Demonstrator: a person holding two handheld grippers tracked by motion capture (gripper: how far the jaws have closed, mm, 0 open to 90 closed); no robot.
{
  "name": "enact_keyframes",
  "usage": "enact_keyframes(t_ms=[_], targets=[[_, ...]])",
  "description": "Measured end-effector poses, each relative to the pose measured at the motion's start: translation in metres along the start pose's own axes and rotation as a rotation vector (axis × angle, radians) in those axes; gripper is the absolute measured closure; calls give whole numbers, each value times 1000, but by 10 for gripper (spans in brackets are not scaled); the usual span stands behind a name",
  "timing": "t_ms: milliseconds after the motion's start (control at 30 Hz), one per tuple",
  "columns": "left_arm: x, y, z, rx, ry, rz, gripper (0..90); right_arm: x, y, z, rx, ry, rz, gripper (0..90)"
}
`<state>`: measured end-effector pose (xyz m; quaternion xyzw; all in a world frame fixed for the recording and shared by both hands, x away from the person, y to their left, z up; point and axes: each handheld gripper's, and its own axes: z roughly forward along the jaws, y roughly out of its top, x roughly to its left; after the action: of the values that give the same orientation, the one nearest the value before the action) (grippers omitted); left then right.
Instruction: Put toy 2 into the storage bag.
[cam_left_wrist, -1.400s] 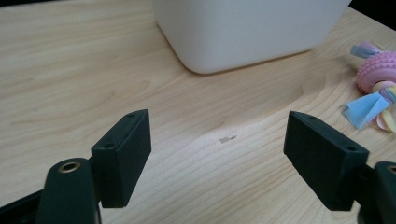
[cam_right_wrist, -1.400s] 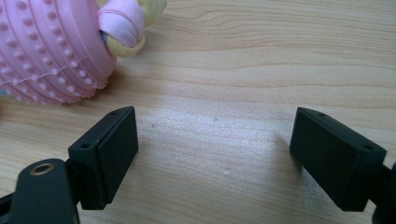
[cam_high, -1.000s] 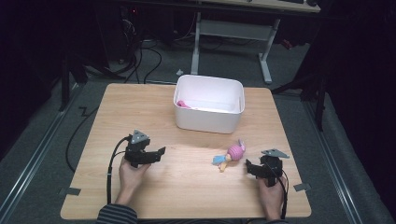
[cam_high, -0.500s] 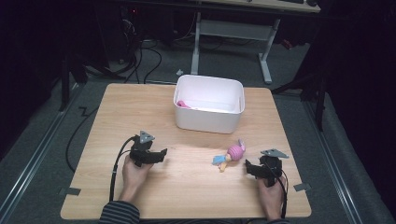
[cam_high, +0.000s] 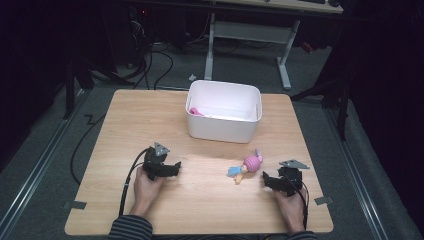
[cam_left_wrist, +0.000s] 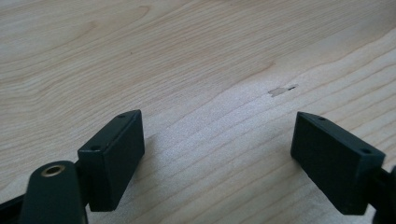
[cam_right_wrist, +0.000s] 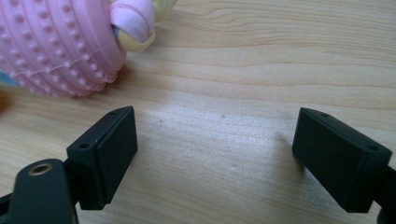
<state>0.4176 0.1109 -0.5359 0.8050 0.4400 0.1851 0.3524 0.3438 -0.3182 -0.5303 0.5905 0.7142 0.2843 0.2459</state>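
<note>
Pink knobbly doll (cam_high: 248, 165) lies just off the right gripper (cam_high: 266, 179), whose empty jaws gape like the left gripper's (cam_high: 176, 166), just widened; a closing jaw could nudge it away.

Wooden table (cam_high: 150, 120) (doll (cam_high: 246, 167), white bin (cam_high: 222, 127))

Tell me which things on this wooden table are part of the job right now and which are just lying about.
In the job:
small pink knobbly doll toy, just ahead of the open right claw
open left claw, nothing between its jaws, which have just been opening
white plastic bin

Lying about:
pink item inside the bin
black cables on the floor
</note>
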Motion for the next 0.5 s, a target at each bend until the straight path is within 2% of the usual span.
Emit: enact_keyframes(t_ms=[167, 300, 500], targets=[[-1, 0, 0, 0, 3, -3, 173, 0, 0, -5, 18, 19, -12, 213], [-1, 0, 0, -1, 3, -3, 173, 3, -1, -10, 24, 64, -15, 219], [-1, 0, 0, -2, 3, -4, 174, 10, 2, -21, 15, 118, -58, 184]])
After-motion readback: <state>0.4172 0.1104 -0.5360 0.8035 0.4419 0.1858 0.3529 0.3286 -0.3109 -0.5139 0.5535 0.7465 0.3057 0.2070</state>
